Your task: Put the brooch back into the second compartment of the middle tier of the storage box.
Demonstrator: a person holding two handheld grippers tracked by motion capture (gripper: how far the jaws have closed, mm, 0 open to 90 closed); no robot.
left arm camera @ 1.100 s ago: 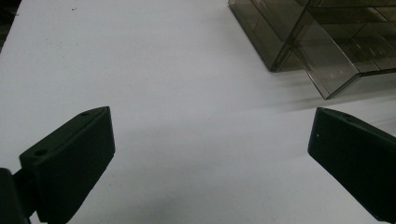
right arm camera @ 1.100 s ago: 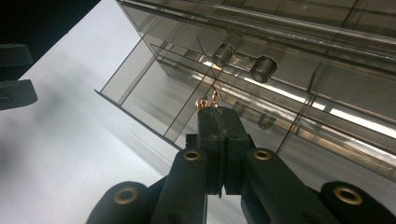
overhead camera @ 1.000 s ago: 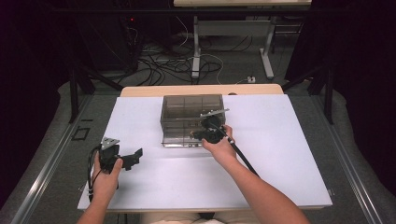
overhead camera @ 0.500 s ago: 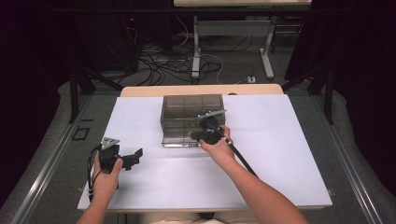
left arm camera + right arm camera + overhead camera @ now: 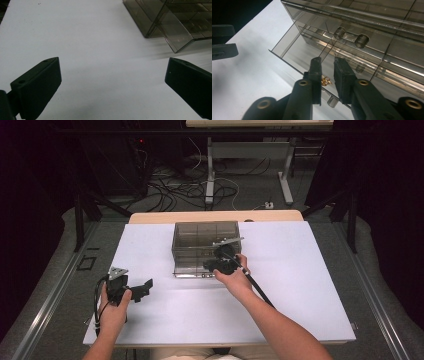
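White rectangular table top [image 5: 300,285] carries a smoky transparent plastic drawer box [image 5: 200,237] at its far middle, lowest drawer [image 5: 294,53] pulled out. Left gripper [image 5: 141,289] rests well apart near the left edge, jaws spread wide, nothing between. Right gripper [image 5: 327,75] hangs over the open drawer; jaws have just been opening, now slightly parted. Small gold metal piece [image 5: 325,81] lies in the drawer below the gap, unpinched.

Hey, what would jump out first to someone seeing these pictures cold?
A smoky transparent plastic drawer box at the white table's far middle, its bottom drawer pulled out. Above that drawer, the right gripper has just parted its jaws over a small gold trinket.
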